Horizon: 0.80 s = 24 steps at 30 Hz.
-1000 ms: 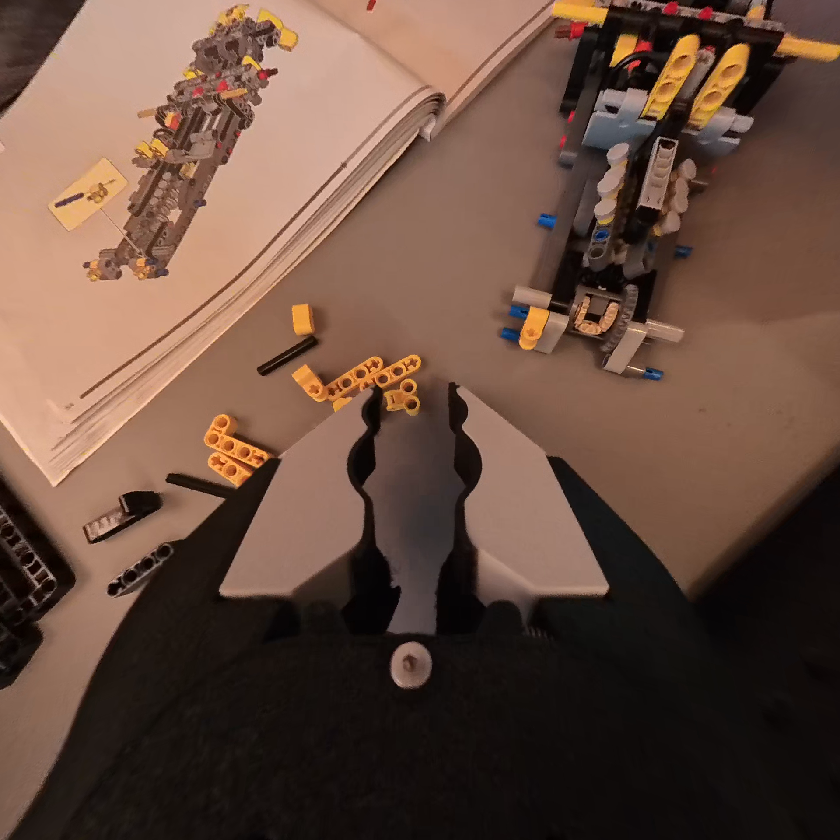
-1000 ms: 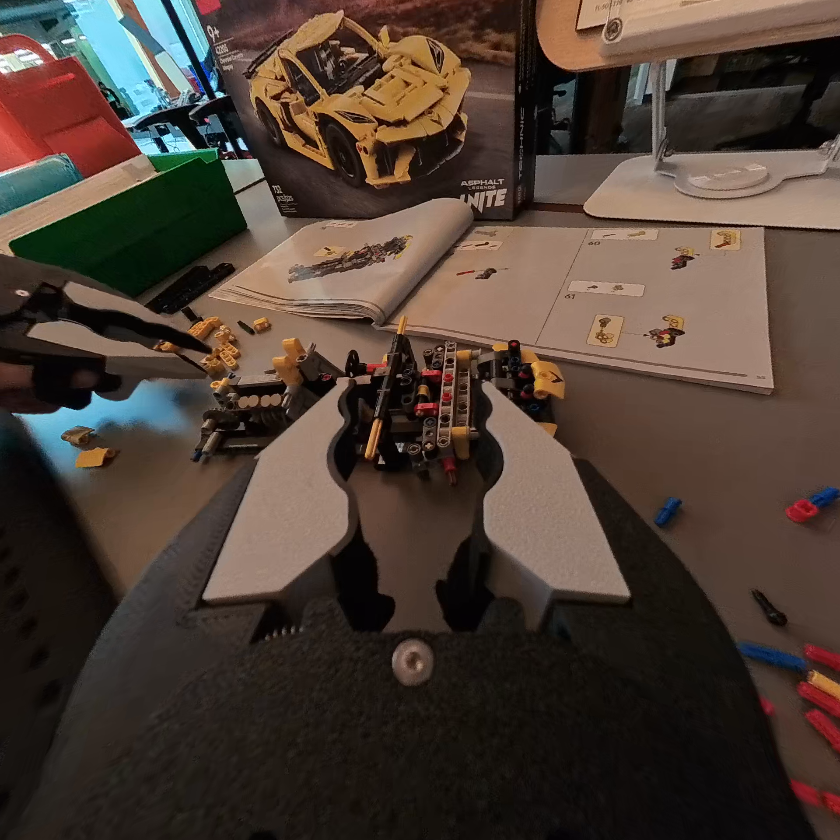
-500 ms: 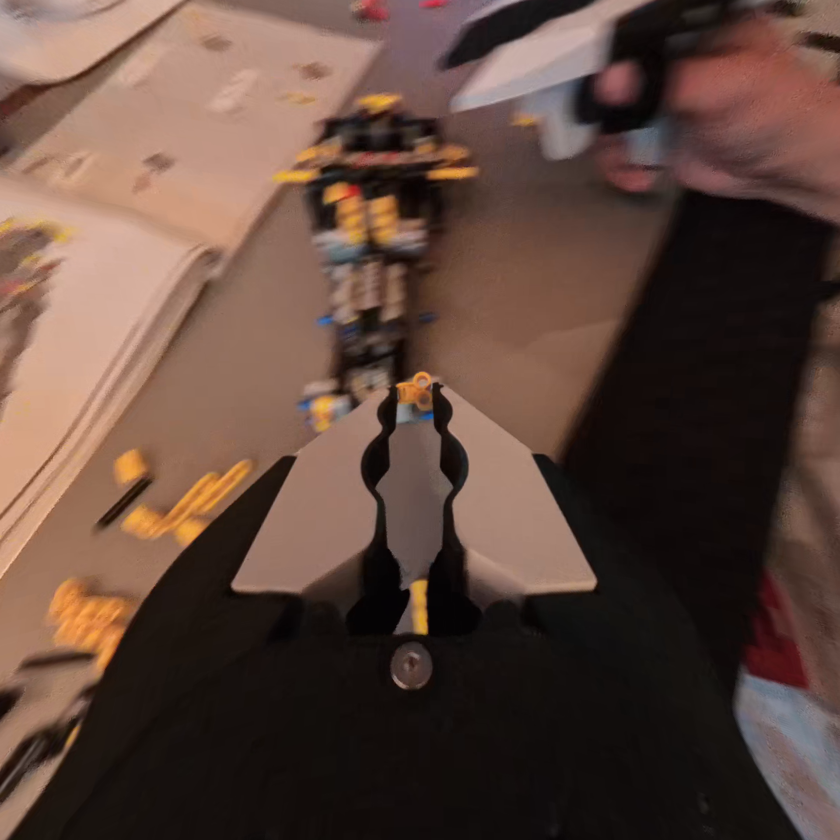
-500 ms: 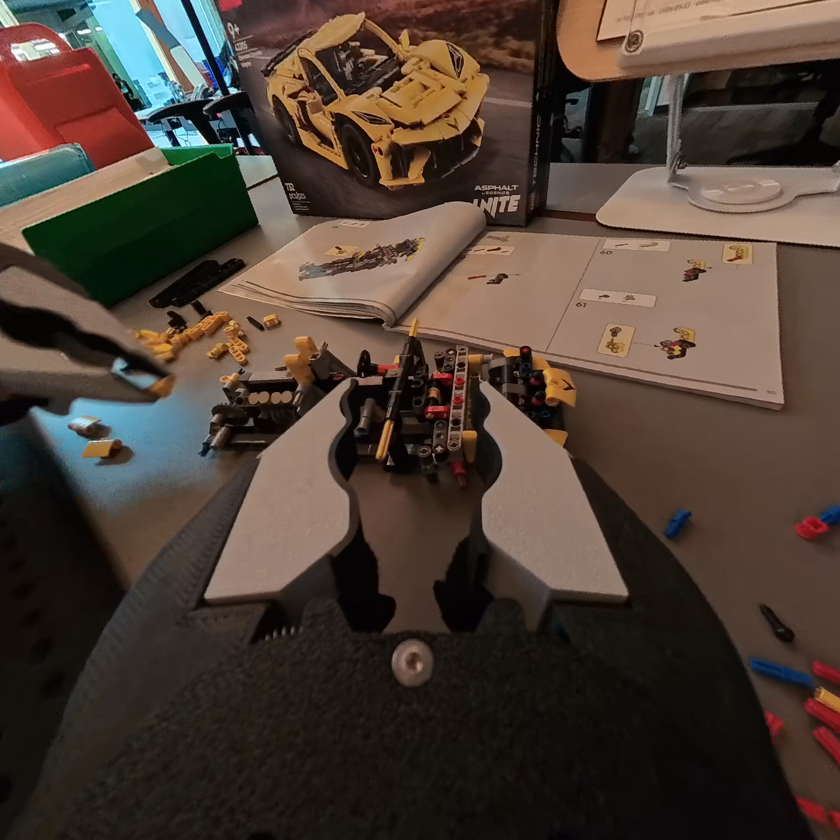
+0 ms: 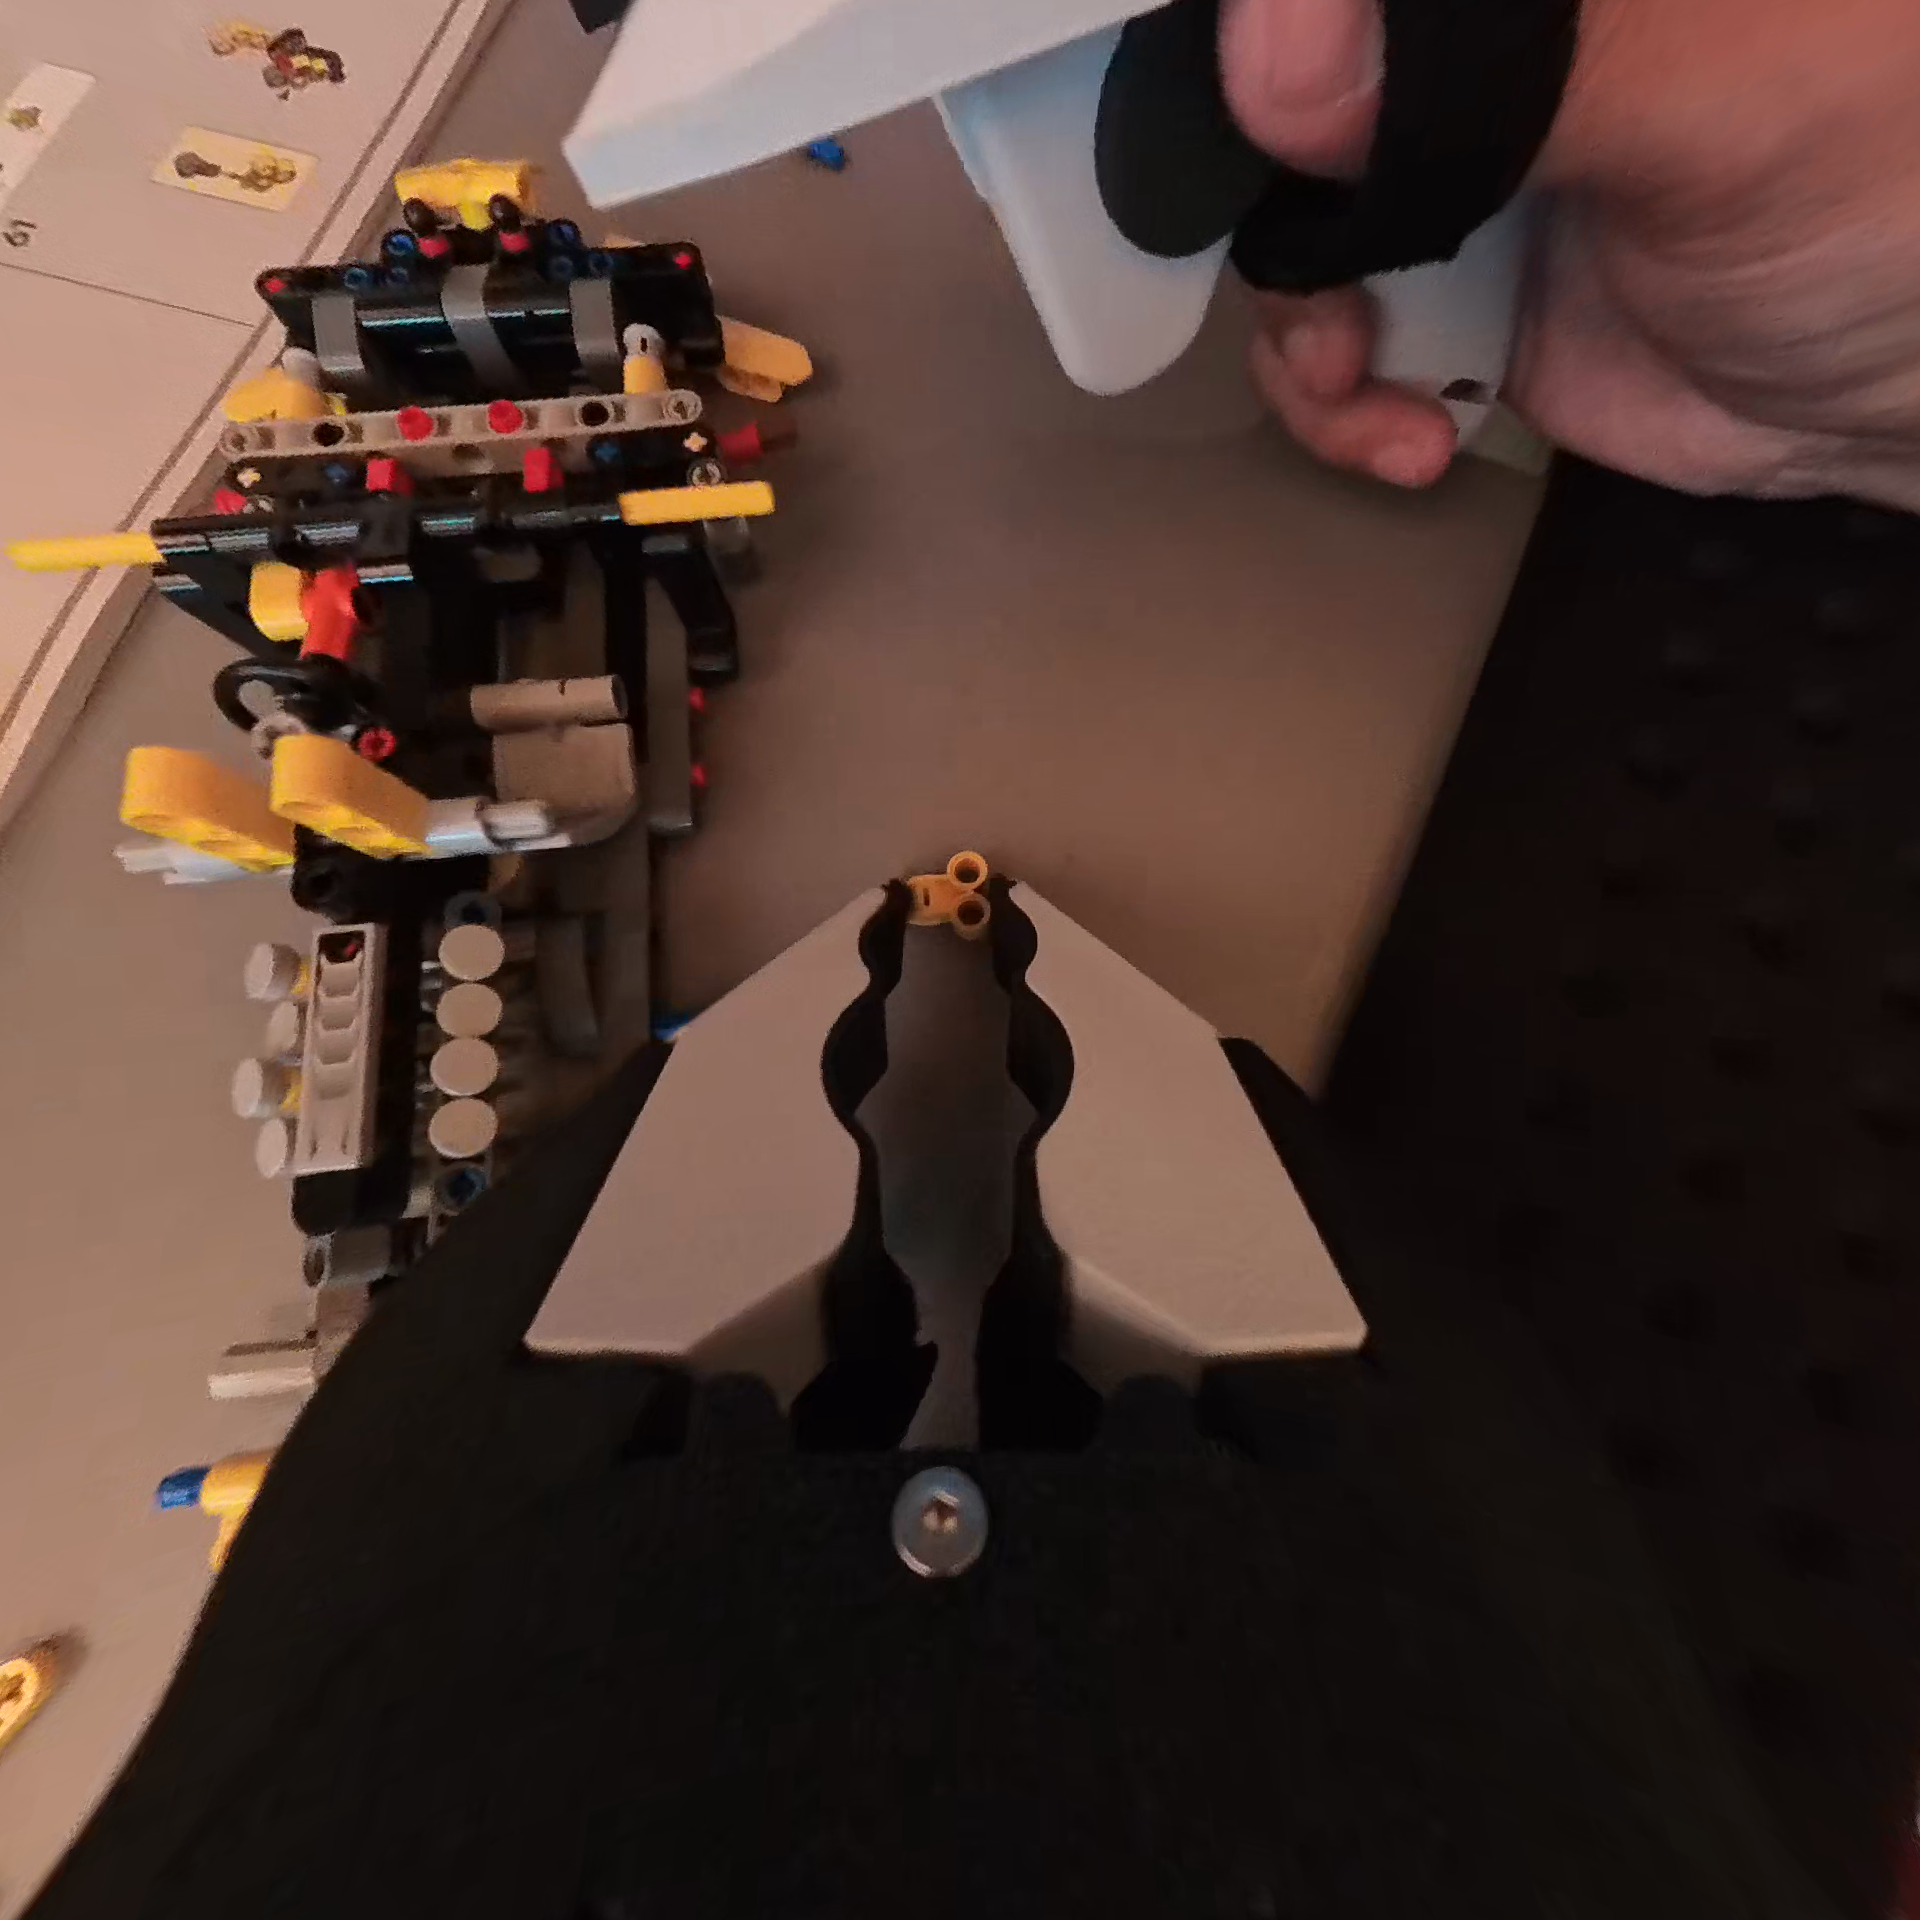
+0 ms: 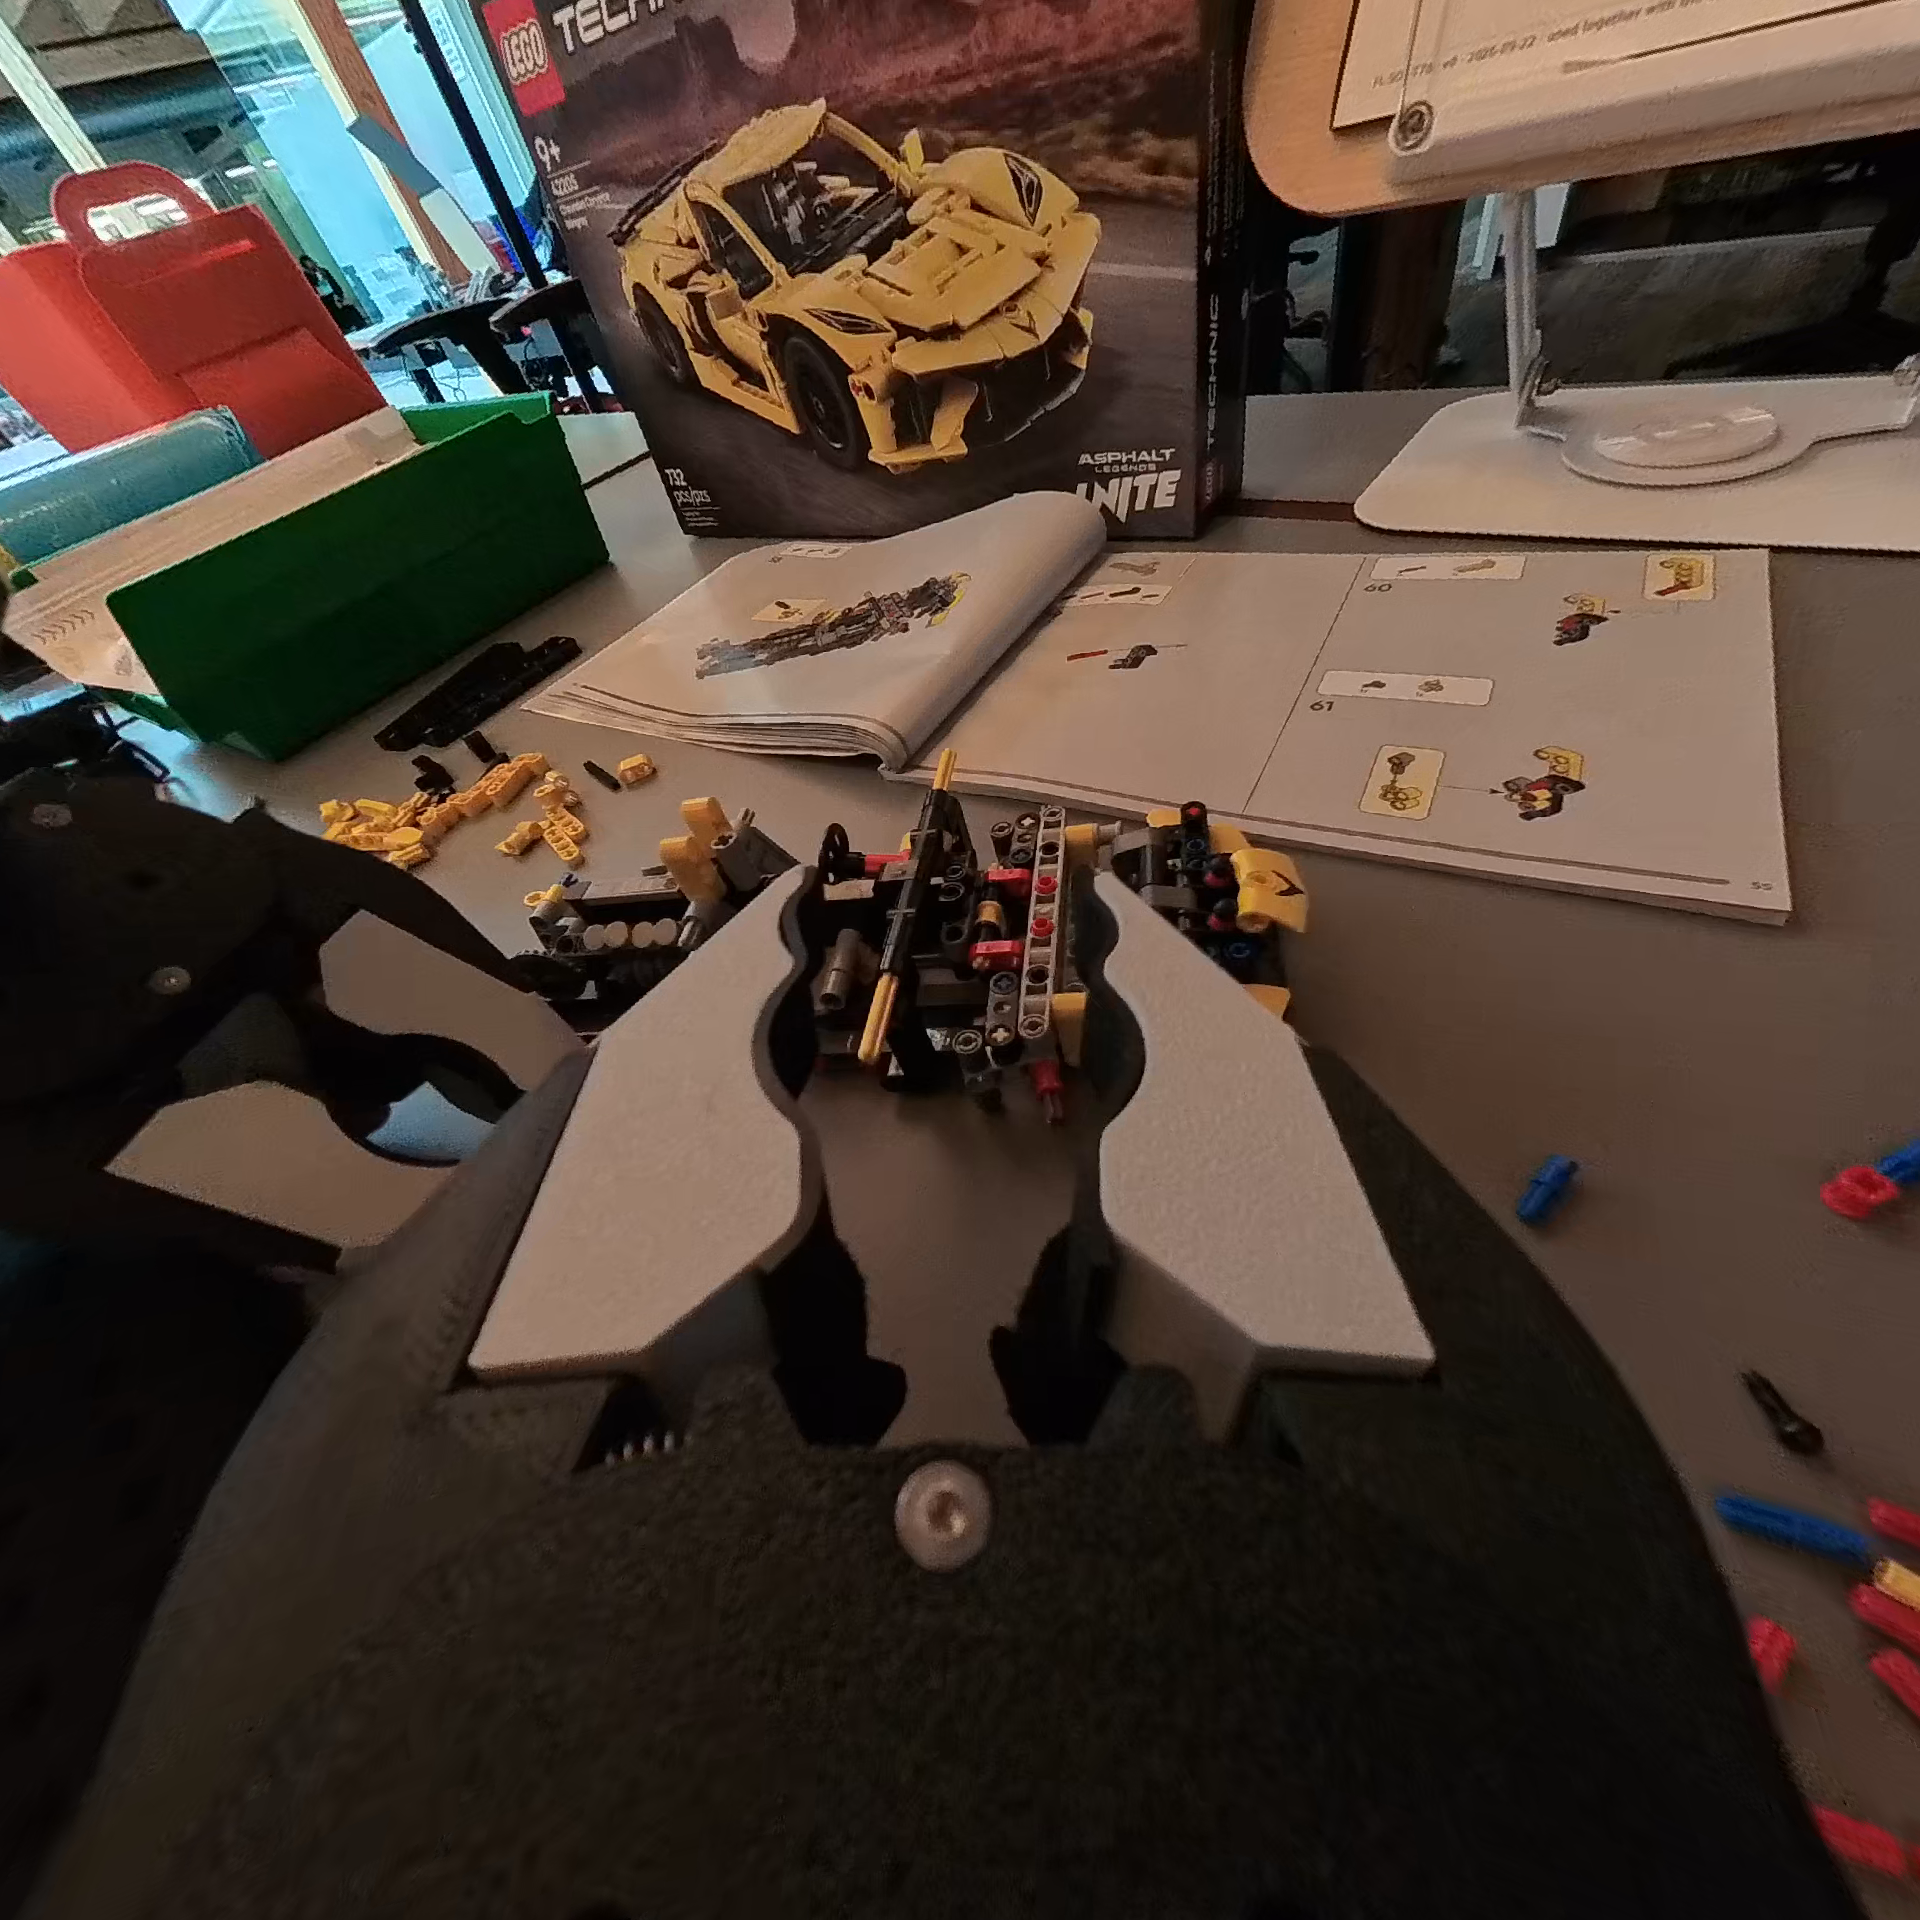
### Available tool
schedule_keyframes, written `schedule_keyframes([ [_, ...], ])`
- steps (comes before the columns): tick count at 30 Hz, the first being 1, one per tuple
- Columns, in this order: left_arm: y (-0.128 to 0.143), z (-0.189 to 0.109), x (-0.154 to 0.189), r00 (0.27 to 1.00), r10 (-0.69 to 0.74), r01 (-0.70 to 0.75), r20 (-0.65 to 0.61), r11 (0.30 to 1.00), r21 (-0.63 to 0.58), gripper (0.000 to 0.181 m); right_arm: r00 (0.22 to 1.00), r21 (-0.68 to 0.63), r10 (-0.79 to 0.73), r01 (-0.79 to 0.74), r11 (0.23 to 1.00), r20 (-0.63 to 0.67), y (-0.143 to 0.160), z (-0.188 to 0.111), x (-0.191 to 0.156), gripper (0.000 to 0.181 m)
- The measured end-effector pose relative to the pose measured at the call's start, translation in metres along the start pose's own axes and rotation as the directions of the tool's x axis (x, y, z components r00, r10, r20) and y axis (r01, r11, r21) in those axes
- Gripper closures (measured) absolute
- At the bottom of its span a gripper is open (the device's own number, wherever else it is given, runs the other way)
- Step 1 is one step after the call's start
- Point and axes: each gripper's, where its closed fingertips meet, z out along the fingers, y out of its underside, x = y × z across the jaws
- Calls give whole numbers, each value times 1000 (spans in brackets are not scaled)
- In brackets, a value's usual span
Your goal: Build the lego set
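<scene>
While the small yellow connector (image 5: pixel 954 898) is pinched at the tips of the left tool (image 5: pixel 948 900), the half-built chassis (image 6: pixel 966 966) should be steadied by the right tool (image 6: pixel 951 935), spread wide and empty; the connector's holes should be aligned before pressing.

Chassis (image 5: pixel 447 644) rear hidden behind left gripper (image 5: pixel 948 891) (body).
</scene>
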Motion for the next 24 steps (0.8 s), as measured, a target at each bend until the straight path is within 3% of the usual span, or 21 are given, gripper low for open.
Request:
schedule_keyframes([
  [4, -1, 1, 4, 1000, 18, -19, 12, 1000, 10, 142, 1000, -2, 1, -1, 1000, -11, 0, -2, 3, 134],
  [7, -6, -6, 2, 999, 24, -26, 35, 999, 46, 136, 998, -20, -19, 18, 1000, -67, 0, -14, 13, 134],
  [17, -22, -29, -9, 997, -75, 72, 11, 980, 183, 133, 924, -236, -84, -7, 972, -374, 32, -110, 100, 145],
  [24, -48, -83, -43, 985, -153, 109, 82, 912, 396, 133, 862, -312, -82, -91, 946, -500, 55, -164, 148, 150],
])
